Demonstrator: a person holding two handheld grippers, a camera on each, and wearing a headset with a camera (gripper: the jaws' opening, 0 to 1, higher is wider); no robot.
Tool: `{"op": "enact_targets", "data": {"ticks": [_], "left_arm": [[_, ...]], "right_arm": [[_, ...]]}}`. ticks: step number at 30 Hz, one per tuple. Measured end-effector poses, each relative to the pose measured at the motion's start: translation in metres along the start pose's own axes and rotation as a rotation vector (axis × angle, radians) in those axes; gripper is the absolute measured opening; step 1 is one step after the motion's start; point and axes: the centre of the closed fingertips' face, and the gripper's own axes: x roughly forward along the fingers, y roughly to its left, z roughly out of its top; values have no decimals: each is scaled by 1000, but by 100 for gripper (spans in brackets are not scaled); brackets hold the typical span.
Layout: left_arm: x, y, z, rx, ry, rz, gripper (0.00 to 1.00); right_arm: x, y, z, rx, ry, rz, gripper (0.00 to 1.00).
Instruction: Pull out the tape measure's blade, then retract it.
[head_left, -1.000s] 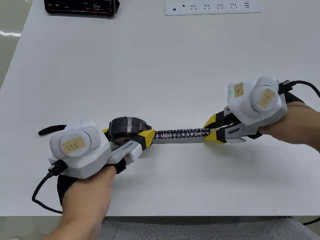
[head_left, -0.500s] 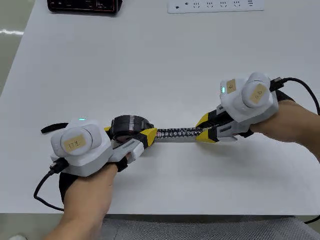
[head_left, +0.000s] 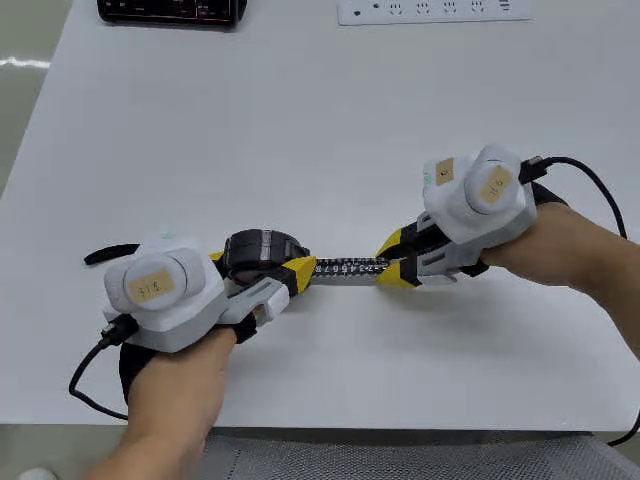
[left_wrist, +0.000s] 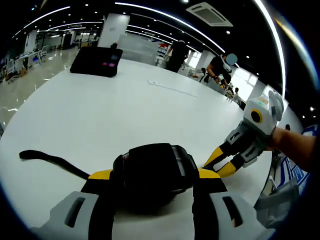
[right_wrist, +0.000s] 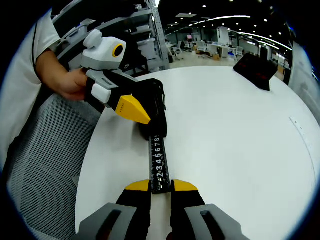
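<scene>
**Inspector:** Position of the tape measure?

**Assistant:** The tape measure case (head_left: 258, 252) rests on the white bench (head_left: 300, 130), and the left tongs (left_wrist: 155, 176) are spread to the case's width and clamped on its two sides. Its black wrist strap (head_left: 108, 256) trails on the bench to the left of the case. A power strip (head_left: 435, 10) lies well beyond the case.

**Inspector:** And the blade?

**Assistant:** A short run of blade (right_wrist: 158, 160) is out, pointing right from the case's mouth. The right tongs (right_wrist: 161, 186) are drawn almost together and pinch the blade's free end, in line with the case. I cannot tell whether the blade touches the bench.

**Inspector:** Stage of work?

**Assistant:** In my judgement it is mid-travel. With this little blade showing, I cannot tell pull-out from return.

**Inspector:** Hazards?

**Assistant:** There are three.
- The right tongs grip only the thin tip. If that pinch slackens, the spring would likely snap the blade back into the case uncontrolled.
- If the right tongs drift off the line of the case's mouth, the blade could twist or kink.
- The rounded case could rotate or creep within the left tongs under a pull, and that would skew the blade.
</scene>
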Motion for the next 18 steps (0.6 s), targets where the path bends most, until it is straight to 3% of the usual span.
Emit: {"op": "enact_targets", "data": {"ticks": [18], "left_arm": [[2,3,0,-11,-4,-8,58]], "right_arm": [[17,0,18,0,-34,14,11]]}}
